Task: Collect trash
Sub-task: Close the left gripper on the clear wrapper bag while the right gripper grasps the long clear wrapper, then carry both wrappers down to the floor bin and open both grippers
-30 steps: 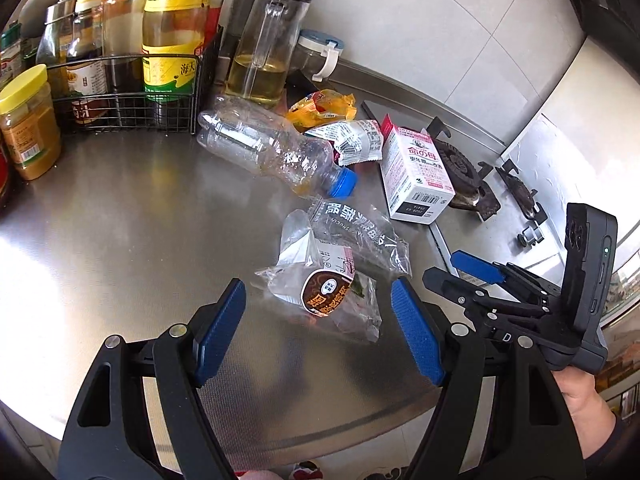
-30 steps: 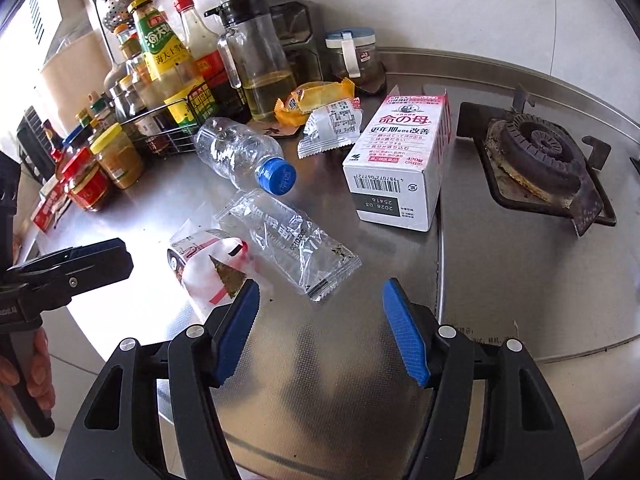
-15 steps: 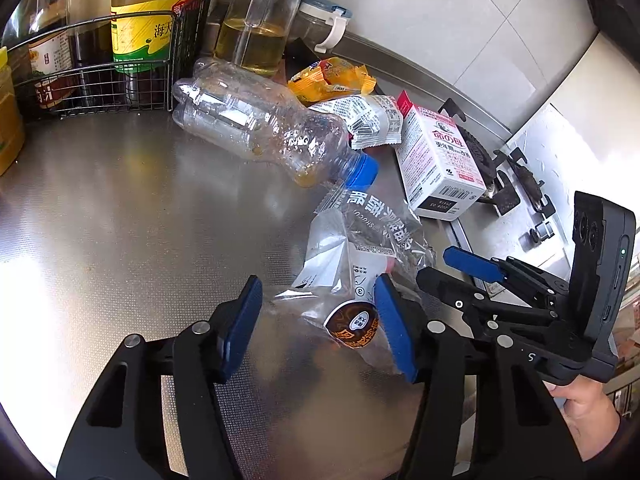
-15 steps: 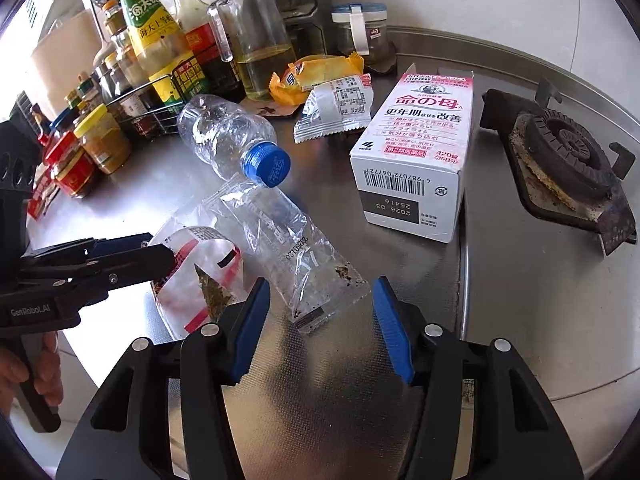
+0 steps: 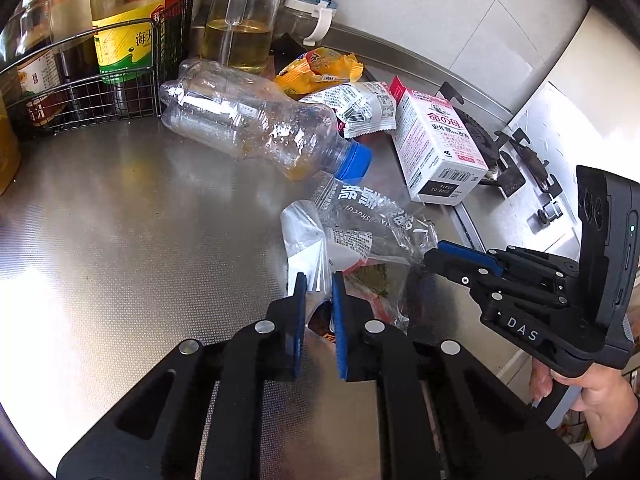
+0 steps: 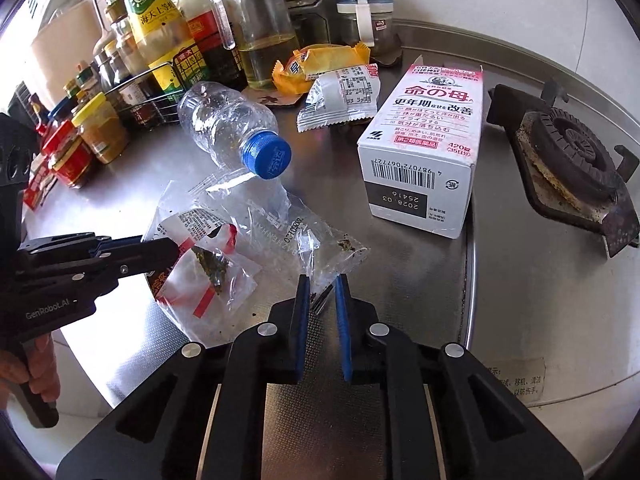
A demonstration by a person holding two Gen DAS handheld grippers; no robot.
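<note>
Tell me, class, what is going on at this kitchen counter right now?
A person is collecting trash with two handheld grippers. The left gripper is shut on the red-printed wrapper, and the right gripper is shut on the clear wrapper beside it. Both wrappers still lie on the steel counter. The empty bottle, white box and two more wrappers by the oil jug remain untouched.

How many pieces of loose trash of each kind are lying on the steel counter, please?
Clear plastic wrappers: 2, one with red print and one plain.
Snack packets: 2, yellow and white.
Plastic bottle with blue cap: 1.
Pink and white carton: 1.
Total: 6.
</note>
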